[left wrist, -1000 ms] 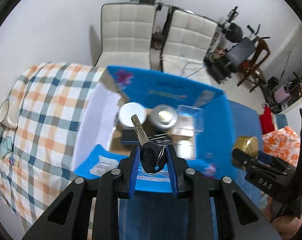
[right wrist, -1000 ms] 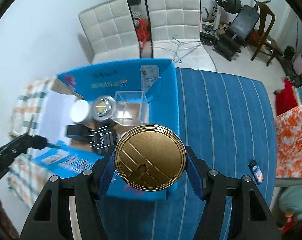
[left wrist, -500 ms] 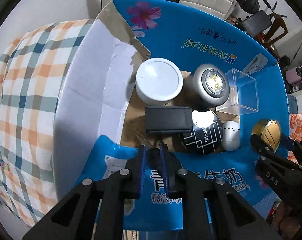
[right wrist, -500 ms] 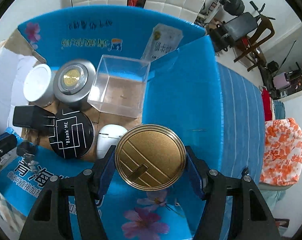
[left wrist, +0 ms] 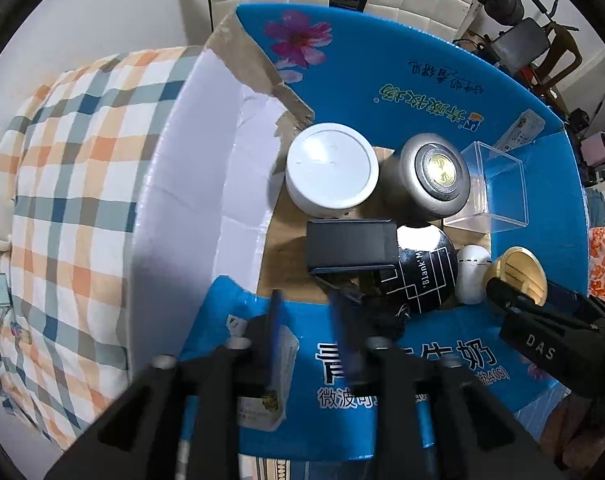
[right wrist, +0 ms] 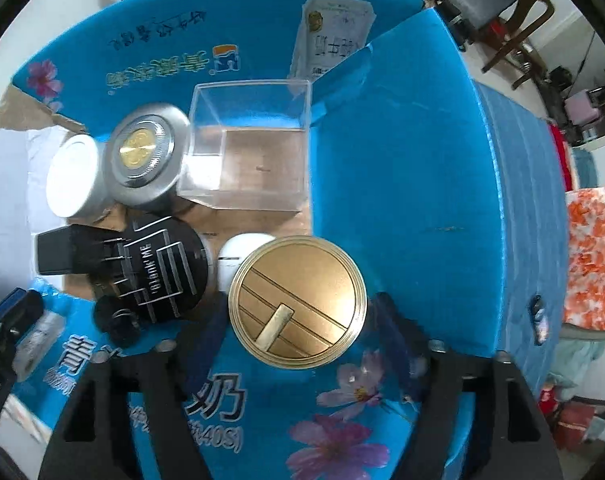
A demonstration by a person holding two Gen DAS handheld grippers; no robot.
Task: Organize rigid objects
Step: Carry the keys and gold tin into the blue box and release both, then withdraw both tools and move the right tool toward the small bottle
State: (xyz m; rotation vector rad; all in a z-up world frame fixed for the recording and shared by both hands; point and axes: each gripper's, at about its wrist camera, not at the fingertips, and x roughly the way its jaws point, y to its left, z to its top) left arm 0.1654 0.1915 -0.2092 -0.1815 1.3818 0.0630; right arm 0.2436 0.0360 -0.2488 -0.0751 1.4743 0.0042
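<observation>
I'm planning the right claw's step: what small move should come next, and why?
Probably lower the gold tin a little and release it. It sits between the right claw fingers over the box corner beside the white pod, the only bare spot left. The left claw is open and empty.

A blue box with pink flowers holds a gold tin; beside it, an orange-and-blue checked cloth.

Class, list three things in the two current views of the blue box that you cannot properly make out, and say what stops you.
1. Key: left view, mostly behind the black tin and the charger.
2. White egg-shaped item: right view, largely covered by the gold tin.
3. Right claw finger pads: right view, motion-blurred, so contact with the gold tin is unclear.
</observation>
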